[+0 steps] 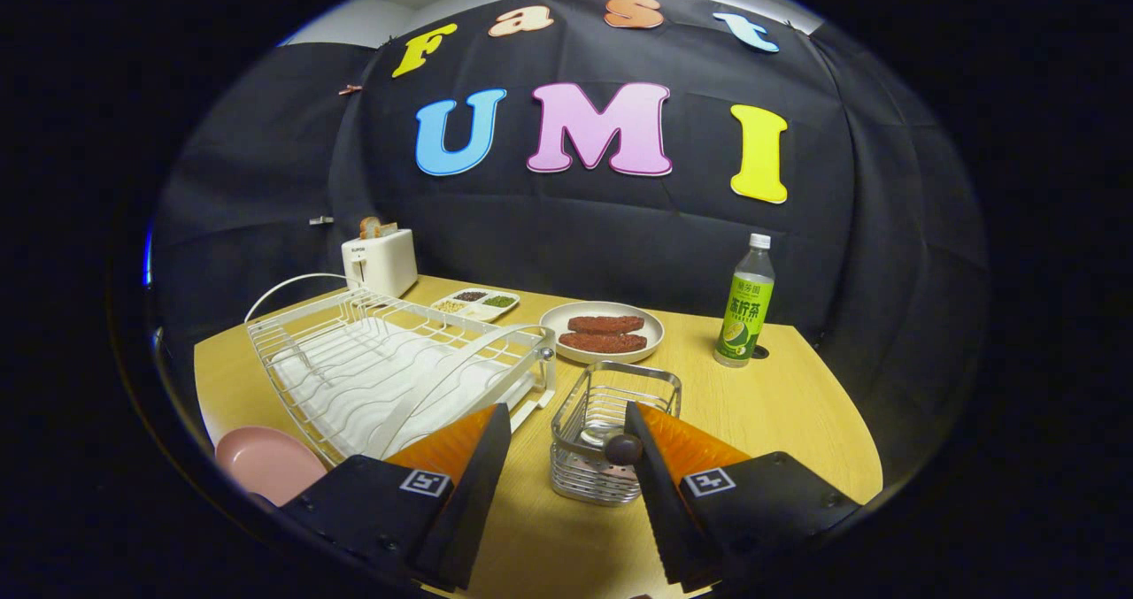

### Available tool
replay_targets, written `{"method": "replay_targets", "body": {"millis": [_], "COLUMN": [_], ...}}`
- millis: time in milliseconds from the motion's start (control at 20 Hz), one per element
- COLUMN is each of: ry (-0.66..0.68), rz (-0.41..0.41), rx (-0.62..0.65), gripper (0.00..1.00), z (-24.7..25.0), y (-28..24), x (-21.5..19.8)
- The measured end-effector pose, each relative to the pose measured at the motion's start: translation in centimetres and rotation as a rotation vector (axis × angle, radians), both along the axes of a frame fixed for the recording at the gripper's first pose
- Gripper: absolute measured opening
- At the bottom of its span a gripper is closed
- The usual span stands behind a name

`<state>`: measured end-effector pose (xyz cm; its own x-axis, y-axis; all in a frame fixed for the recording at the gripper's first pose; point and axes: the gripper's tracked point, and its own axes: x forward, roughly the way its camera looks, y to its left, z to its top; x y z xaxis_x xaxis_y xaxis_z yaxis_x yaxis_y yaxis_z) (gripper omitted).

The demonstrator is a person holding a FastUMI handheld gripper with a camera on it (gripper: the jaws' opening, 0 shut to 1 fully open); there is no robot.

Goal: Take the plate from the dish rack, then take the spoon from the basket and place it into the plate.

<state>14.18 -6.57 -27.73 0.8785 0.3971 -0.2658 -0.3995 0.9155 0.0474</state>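
wooden table [779, 404], spoon [622, 448] in wire basket [611, 404], pink plate [265, 462] beside empty dish rack [389, 360], tongs [566, 431] spread wide

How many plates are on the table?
2: a pink plate beside the dish rack, left of the open gripper; a white plate with food beyond the basket.

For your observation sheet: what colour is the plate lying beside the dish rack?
Pink. The plate shows best in the gripper view, left of the open fingers.
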Motion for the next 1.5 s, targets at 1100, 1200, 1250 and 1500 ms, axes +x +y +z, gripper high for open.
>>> {"method": "replay_targets", "body": {"millis": [1100, 1200, 1250, 1500], "ry": [0.041, 0.037, 0.035, 0.000], "rz": [-0.131, -0.121, -0.118, -0.110], "rx": [0.096, 0.092, 0.095, 0.102], "gripper": [0.15, 0.12, 0.12, 0.12], "z": [1.6, 2.1, 2.6, 6.4], "y": [-2.4, -2.3, -2.2, -2.7], "x": [3.9, 4.2, 4.2, 4.5]}}
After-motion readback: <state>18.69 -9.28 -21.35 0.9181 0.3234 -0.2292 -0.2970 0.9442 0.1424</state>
